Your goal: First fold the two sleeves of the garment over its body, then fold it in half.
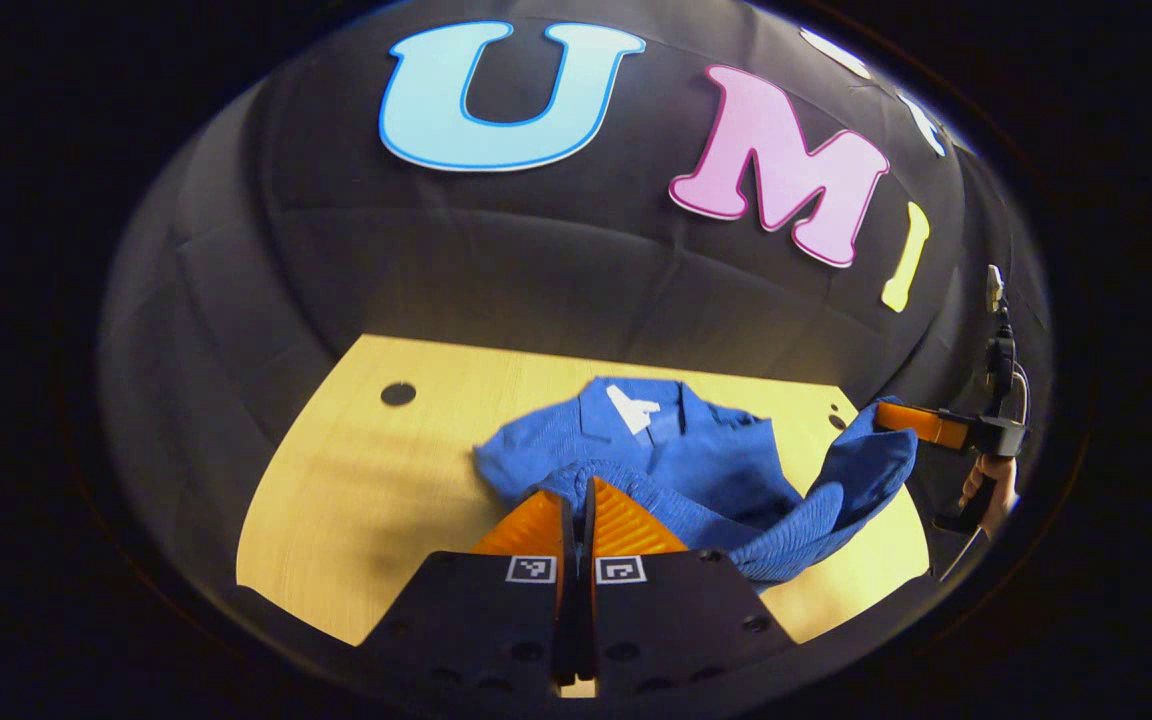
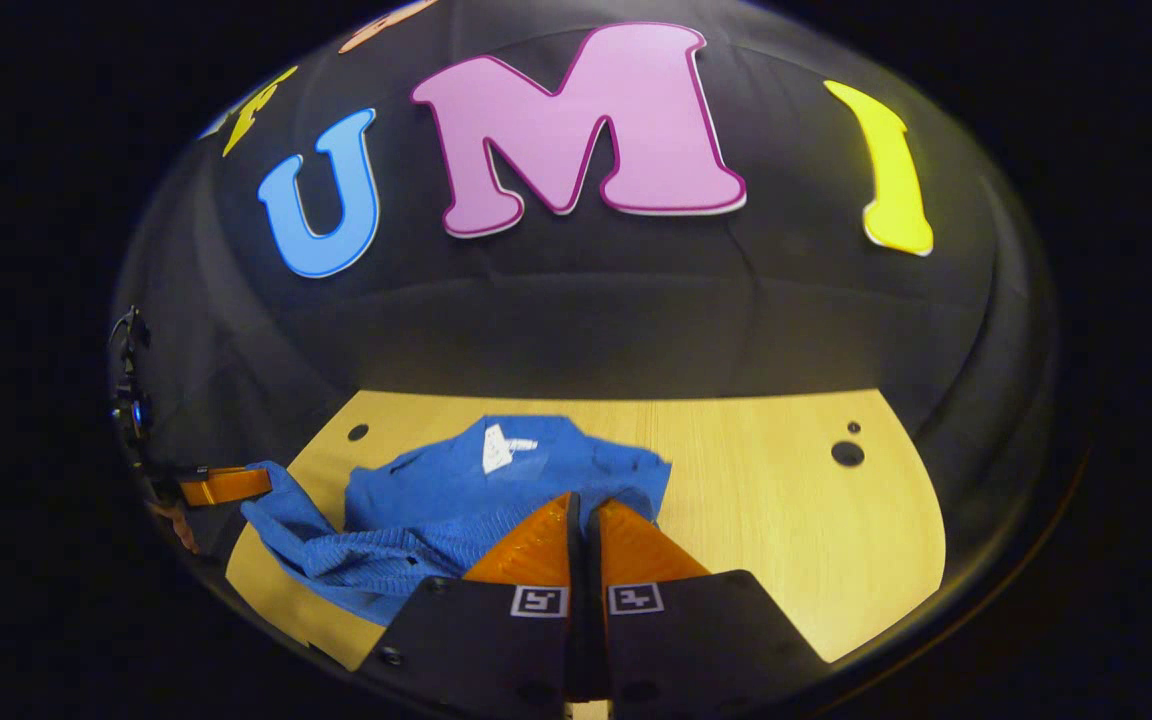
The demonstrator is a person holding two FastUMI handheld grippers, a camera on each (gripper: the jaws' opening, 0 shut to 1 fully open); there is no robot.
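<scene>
Both views sit low, near, facing the wall; sharing garment [image 1: 676,460] and table [image 1: 356,480].

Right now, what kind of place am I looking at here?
Probably a recording booth, not a home: a black cloth wall backs a bare wooden table, where two handheld claws, left and right, grip a blue garment by its hem.
</scene>
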